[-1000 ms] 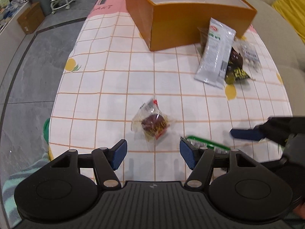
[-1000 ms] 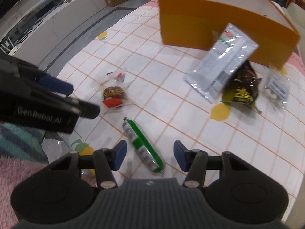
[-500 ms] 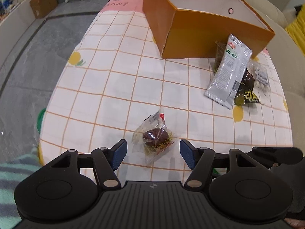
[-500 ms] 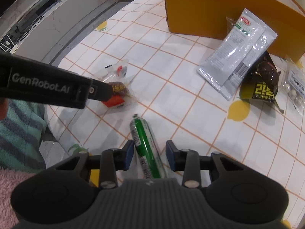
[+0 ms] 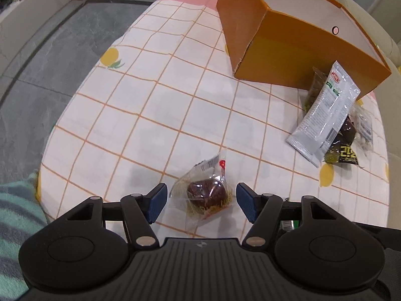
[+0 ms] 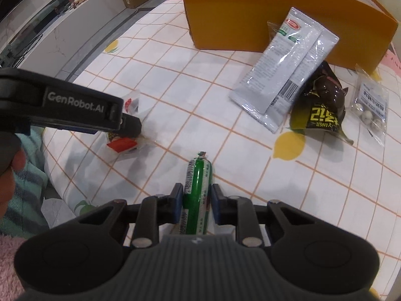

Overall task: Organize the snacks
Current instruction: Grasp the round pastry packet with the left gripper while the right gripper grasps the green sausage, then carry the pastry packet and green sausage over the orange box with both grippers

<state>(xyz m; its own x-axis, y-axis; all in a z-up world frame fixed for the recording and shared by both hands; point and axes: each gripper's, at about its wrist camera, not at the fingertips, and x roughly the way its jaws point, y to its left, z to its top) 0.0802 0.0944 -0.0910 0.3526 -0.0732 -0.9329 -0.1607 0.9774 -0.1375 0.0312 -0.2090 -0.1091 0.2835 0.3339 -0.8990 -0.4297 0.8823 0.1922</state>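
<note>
While the right gripper (image 6: 195, 202) has its fingers clamped on the green sausage stick (image 6: 198, 188), seemingly just off the tabletop (image 6: 200, 105), the left gripper (image 5: 199, 200) straddles the wrapped chocolate cake (image 5: 206, 194), fingers apart. Next: pinch it, then carry both to the orange box (image 5: 288, 55).

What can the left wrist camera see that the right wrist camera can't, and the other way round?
Only the left view shows the open left gripper straddling the wrapped brown cake, and the box's white inside. Only the right view shows the right gripper shut on the green sausage, and clearly the clear bag of white balls. Both show the orange box, grey packets, dark packet and checked cloth.
</note>
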